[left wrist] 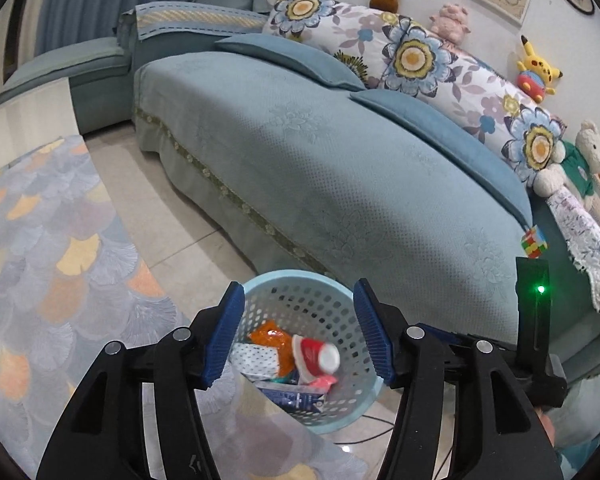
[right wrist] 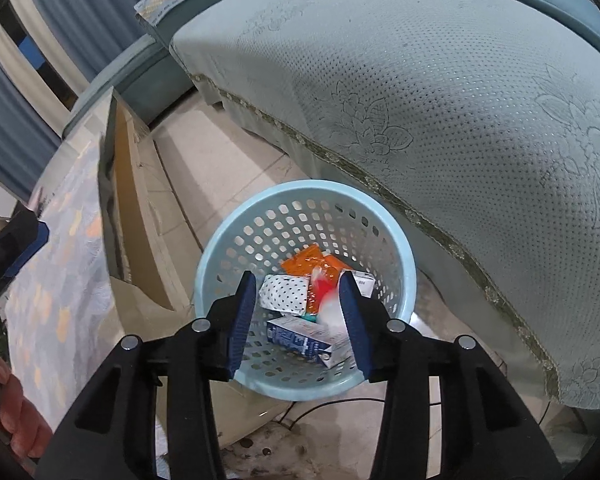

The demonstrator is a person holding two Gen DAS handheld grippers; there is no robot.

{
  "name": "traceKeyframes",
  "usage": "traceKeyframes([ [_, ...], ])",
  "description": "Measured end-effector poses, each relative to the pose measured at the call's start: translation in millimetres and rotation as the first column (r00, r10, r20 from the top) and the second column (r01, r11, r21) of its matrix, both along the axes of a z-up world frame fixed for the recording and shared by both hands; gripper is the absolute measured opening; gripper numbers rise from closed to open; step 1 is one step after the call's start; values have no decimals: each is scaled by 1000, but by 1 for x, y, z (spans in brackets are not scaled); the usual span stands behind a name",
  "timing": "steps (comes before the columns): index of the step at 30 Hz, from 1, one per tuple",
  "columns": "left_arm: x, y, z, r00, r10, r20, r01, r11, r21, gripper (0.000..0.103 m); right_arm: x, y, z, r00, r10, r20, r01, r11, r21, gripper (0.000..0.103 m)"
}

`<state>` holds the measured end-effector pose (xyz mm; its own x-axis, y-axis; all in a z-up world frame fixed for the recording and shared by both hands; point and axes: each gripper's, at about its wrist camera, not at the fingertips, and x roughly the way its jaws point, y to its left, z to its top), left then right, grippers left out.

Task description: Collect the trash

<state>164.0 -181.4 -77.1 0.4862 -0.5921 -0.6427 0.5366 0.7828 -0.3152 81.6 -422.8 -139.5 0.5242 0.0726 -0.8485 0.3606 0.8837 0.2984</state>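
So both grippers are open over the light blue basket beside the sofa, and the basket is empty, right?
Not empty. Both wrist views show the basket already holding trash: an orange wrapper, a dotted packet and a blue carton. The left gripper and right gripper are open above it.

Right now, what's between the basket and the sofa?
In the right wrist view, only bare floor tile lies between the basket and the sofa.

Left claw point(left wrist: 298, 332): two black plastic linkage arms, each with open cut-outs and round silver pivot pins, ending in ribbed blue pads point(left wrist: 224, 336). A black upright block beside it carries a lit green lamp point(left wrist: 541, 289). Right claw point(right wrist: 298, 322): the same build, black arms, silver pins, blue ribbed pads point(right wrist: 242, 320).
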Motion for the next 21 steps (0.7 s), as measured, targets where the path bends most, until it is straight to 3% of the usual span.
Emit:
traceKeyframes([
  [4, -16, 9, 18, 997, 33, 72, -32, 999, -4, 67, -15, 8, 16, 999, 7, 44, -6, 1000, -24, 52],
  [7, -31, 19, 37, 993, 57, 105, -55, 998, -22, 67, -25, 21, 36, 996, 34, 81, -30, 998, -55, 54],
  [11, -59, 38, 59, 981, 102, 164, -99, 995, -29, 75, -43, 42, 71, 986, 71, 150, -50, 989, -136, 63],
  [16, -96, 65, 79, 957, 183, 225, -181, 983, -29, 81, -70, 75, 117, 961, 90, 260, -21, 966, -259, 65],
  [21, -141, 98, 91, 877, 354, 326, -365, 931, -29, 88, -112, 100, 152, 915, 40, 402, 116, 927, -357, 66],
])
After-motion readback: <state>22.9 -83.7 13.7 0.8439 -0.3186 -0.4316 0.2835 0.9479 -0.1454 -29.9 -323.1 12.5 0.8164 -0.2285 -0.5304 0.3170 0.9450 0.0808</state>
